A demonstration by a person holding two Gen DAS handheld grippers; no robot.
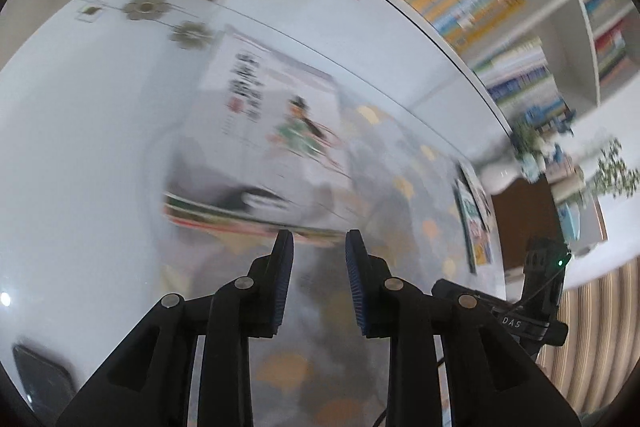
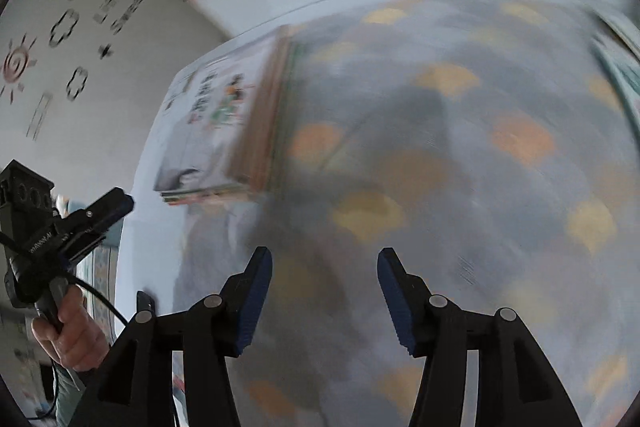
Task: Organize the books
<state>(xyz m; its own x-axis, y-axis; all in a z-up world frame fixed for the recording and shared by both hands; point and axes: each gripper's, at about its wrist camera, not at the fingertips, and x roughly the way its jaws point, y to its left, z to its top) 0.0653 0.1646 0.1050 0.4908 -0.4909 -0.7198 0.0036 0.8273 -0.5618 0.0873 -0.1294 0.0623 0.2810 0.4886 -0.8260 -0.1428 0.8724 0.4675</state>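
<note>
white surface fills most of both wrist views, glossy, with flower decals near its far edge; a translucent grey mat with pale orange patches lies over much of it. both views are motion-blurred. bookshelf stands beyond the surface in the left view, rows of coloured spines, titles unreadable. wall with drawn sun and cloud shapes sits behind the surface in the right view. stack of books lies flat on the surface at the mat's edge, top cover white with dark lettering and a small green figure; the same stack shows in the right view, left of centre, spines toward the mat. a second book lies flat near the right edge of the surface, well apart from the stack, cover detail blurred. left gripper: jaws slightly spread, nothing between them, tips just short of the stack's near edge; contact cannot be told. right gripper: jaws spread wider, nothing between them, above bare mat, stack off to its left. in the right view the left gripper's body appears at far left, gripped by a hand. dark flat object at the near left corner of the surface, not identifiable.
</note>
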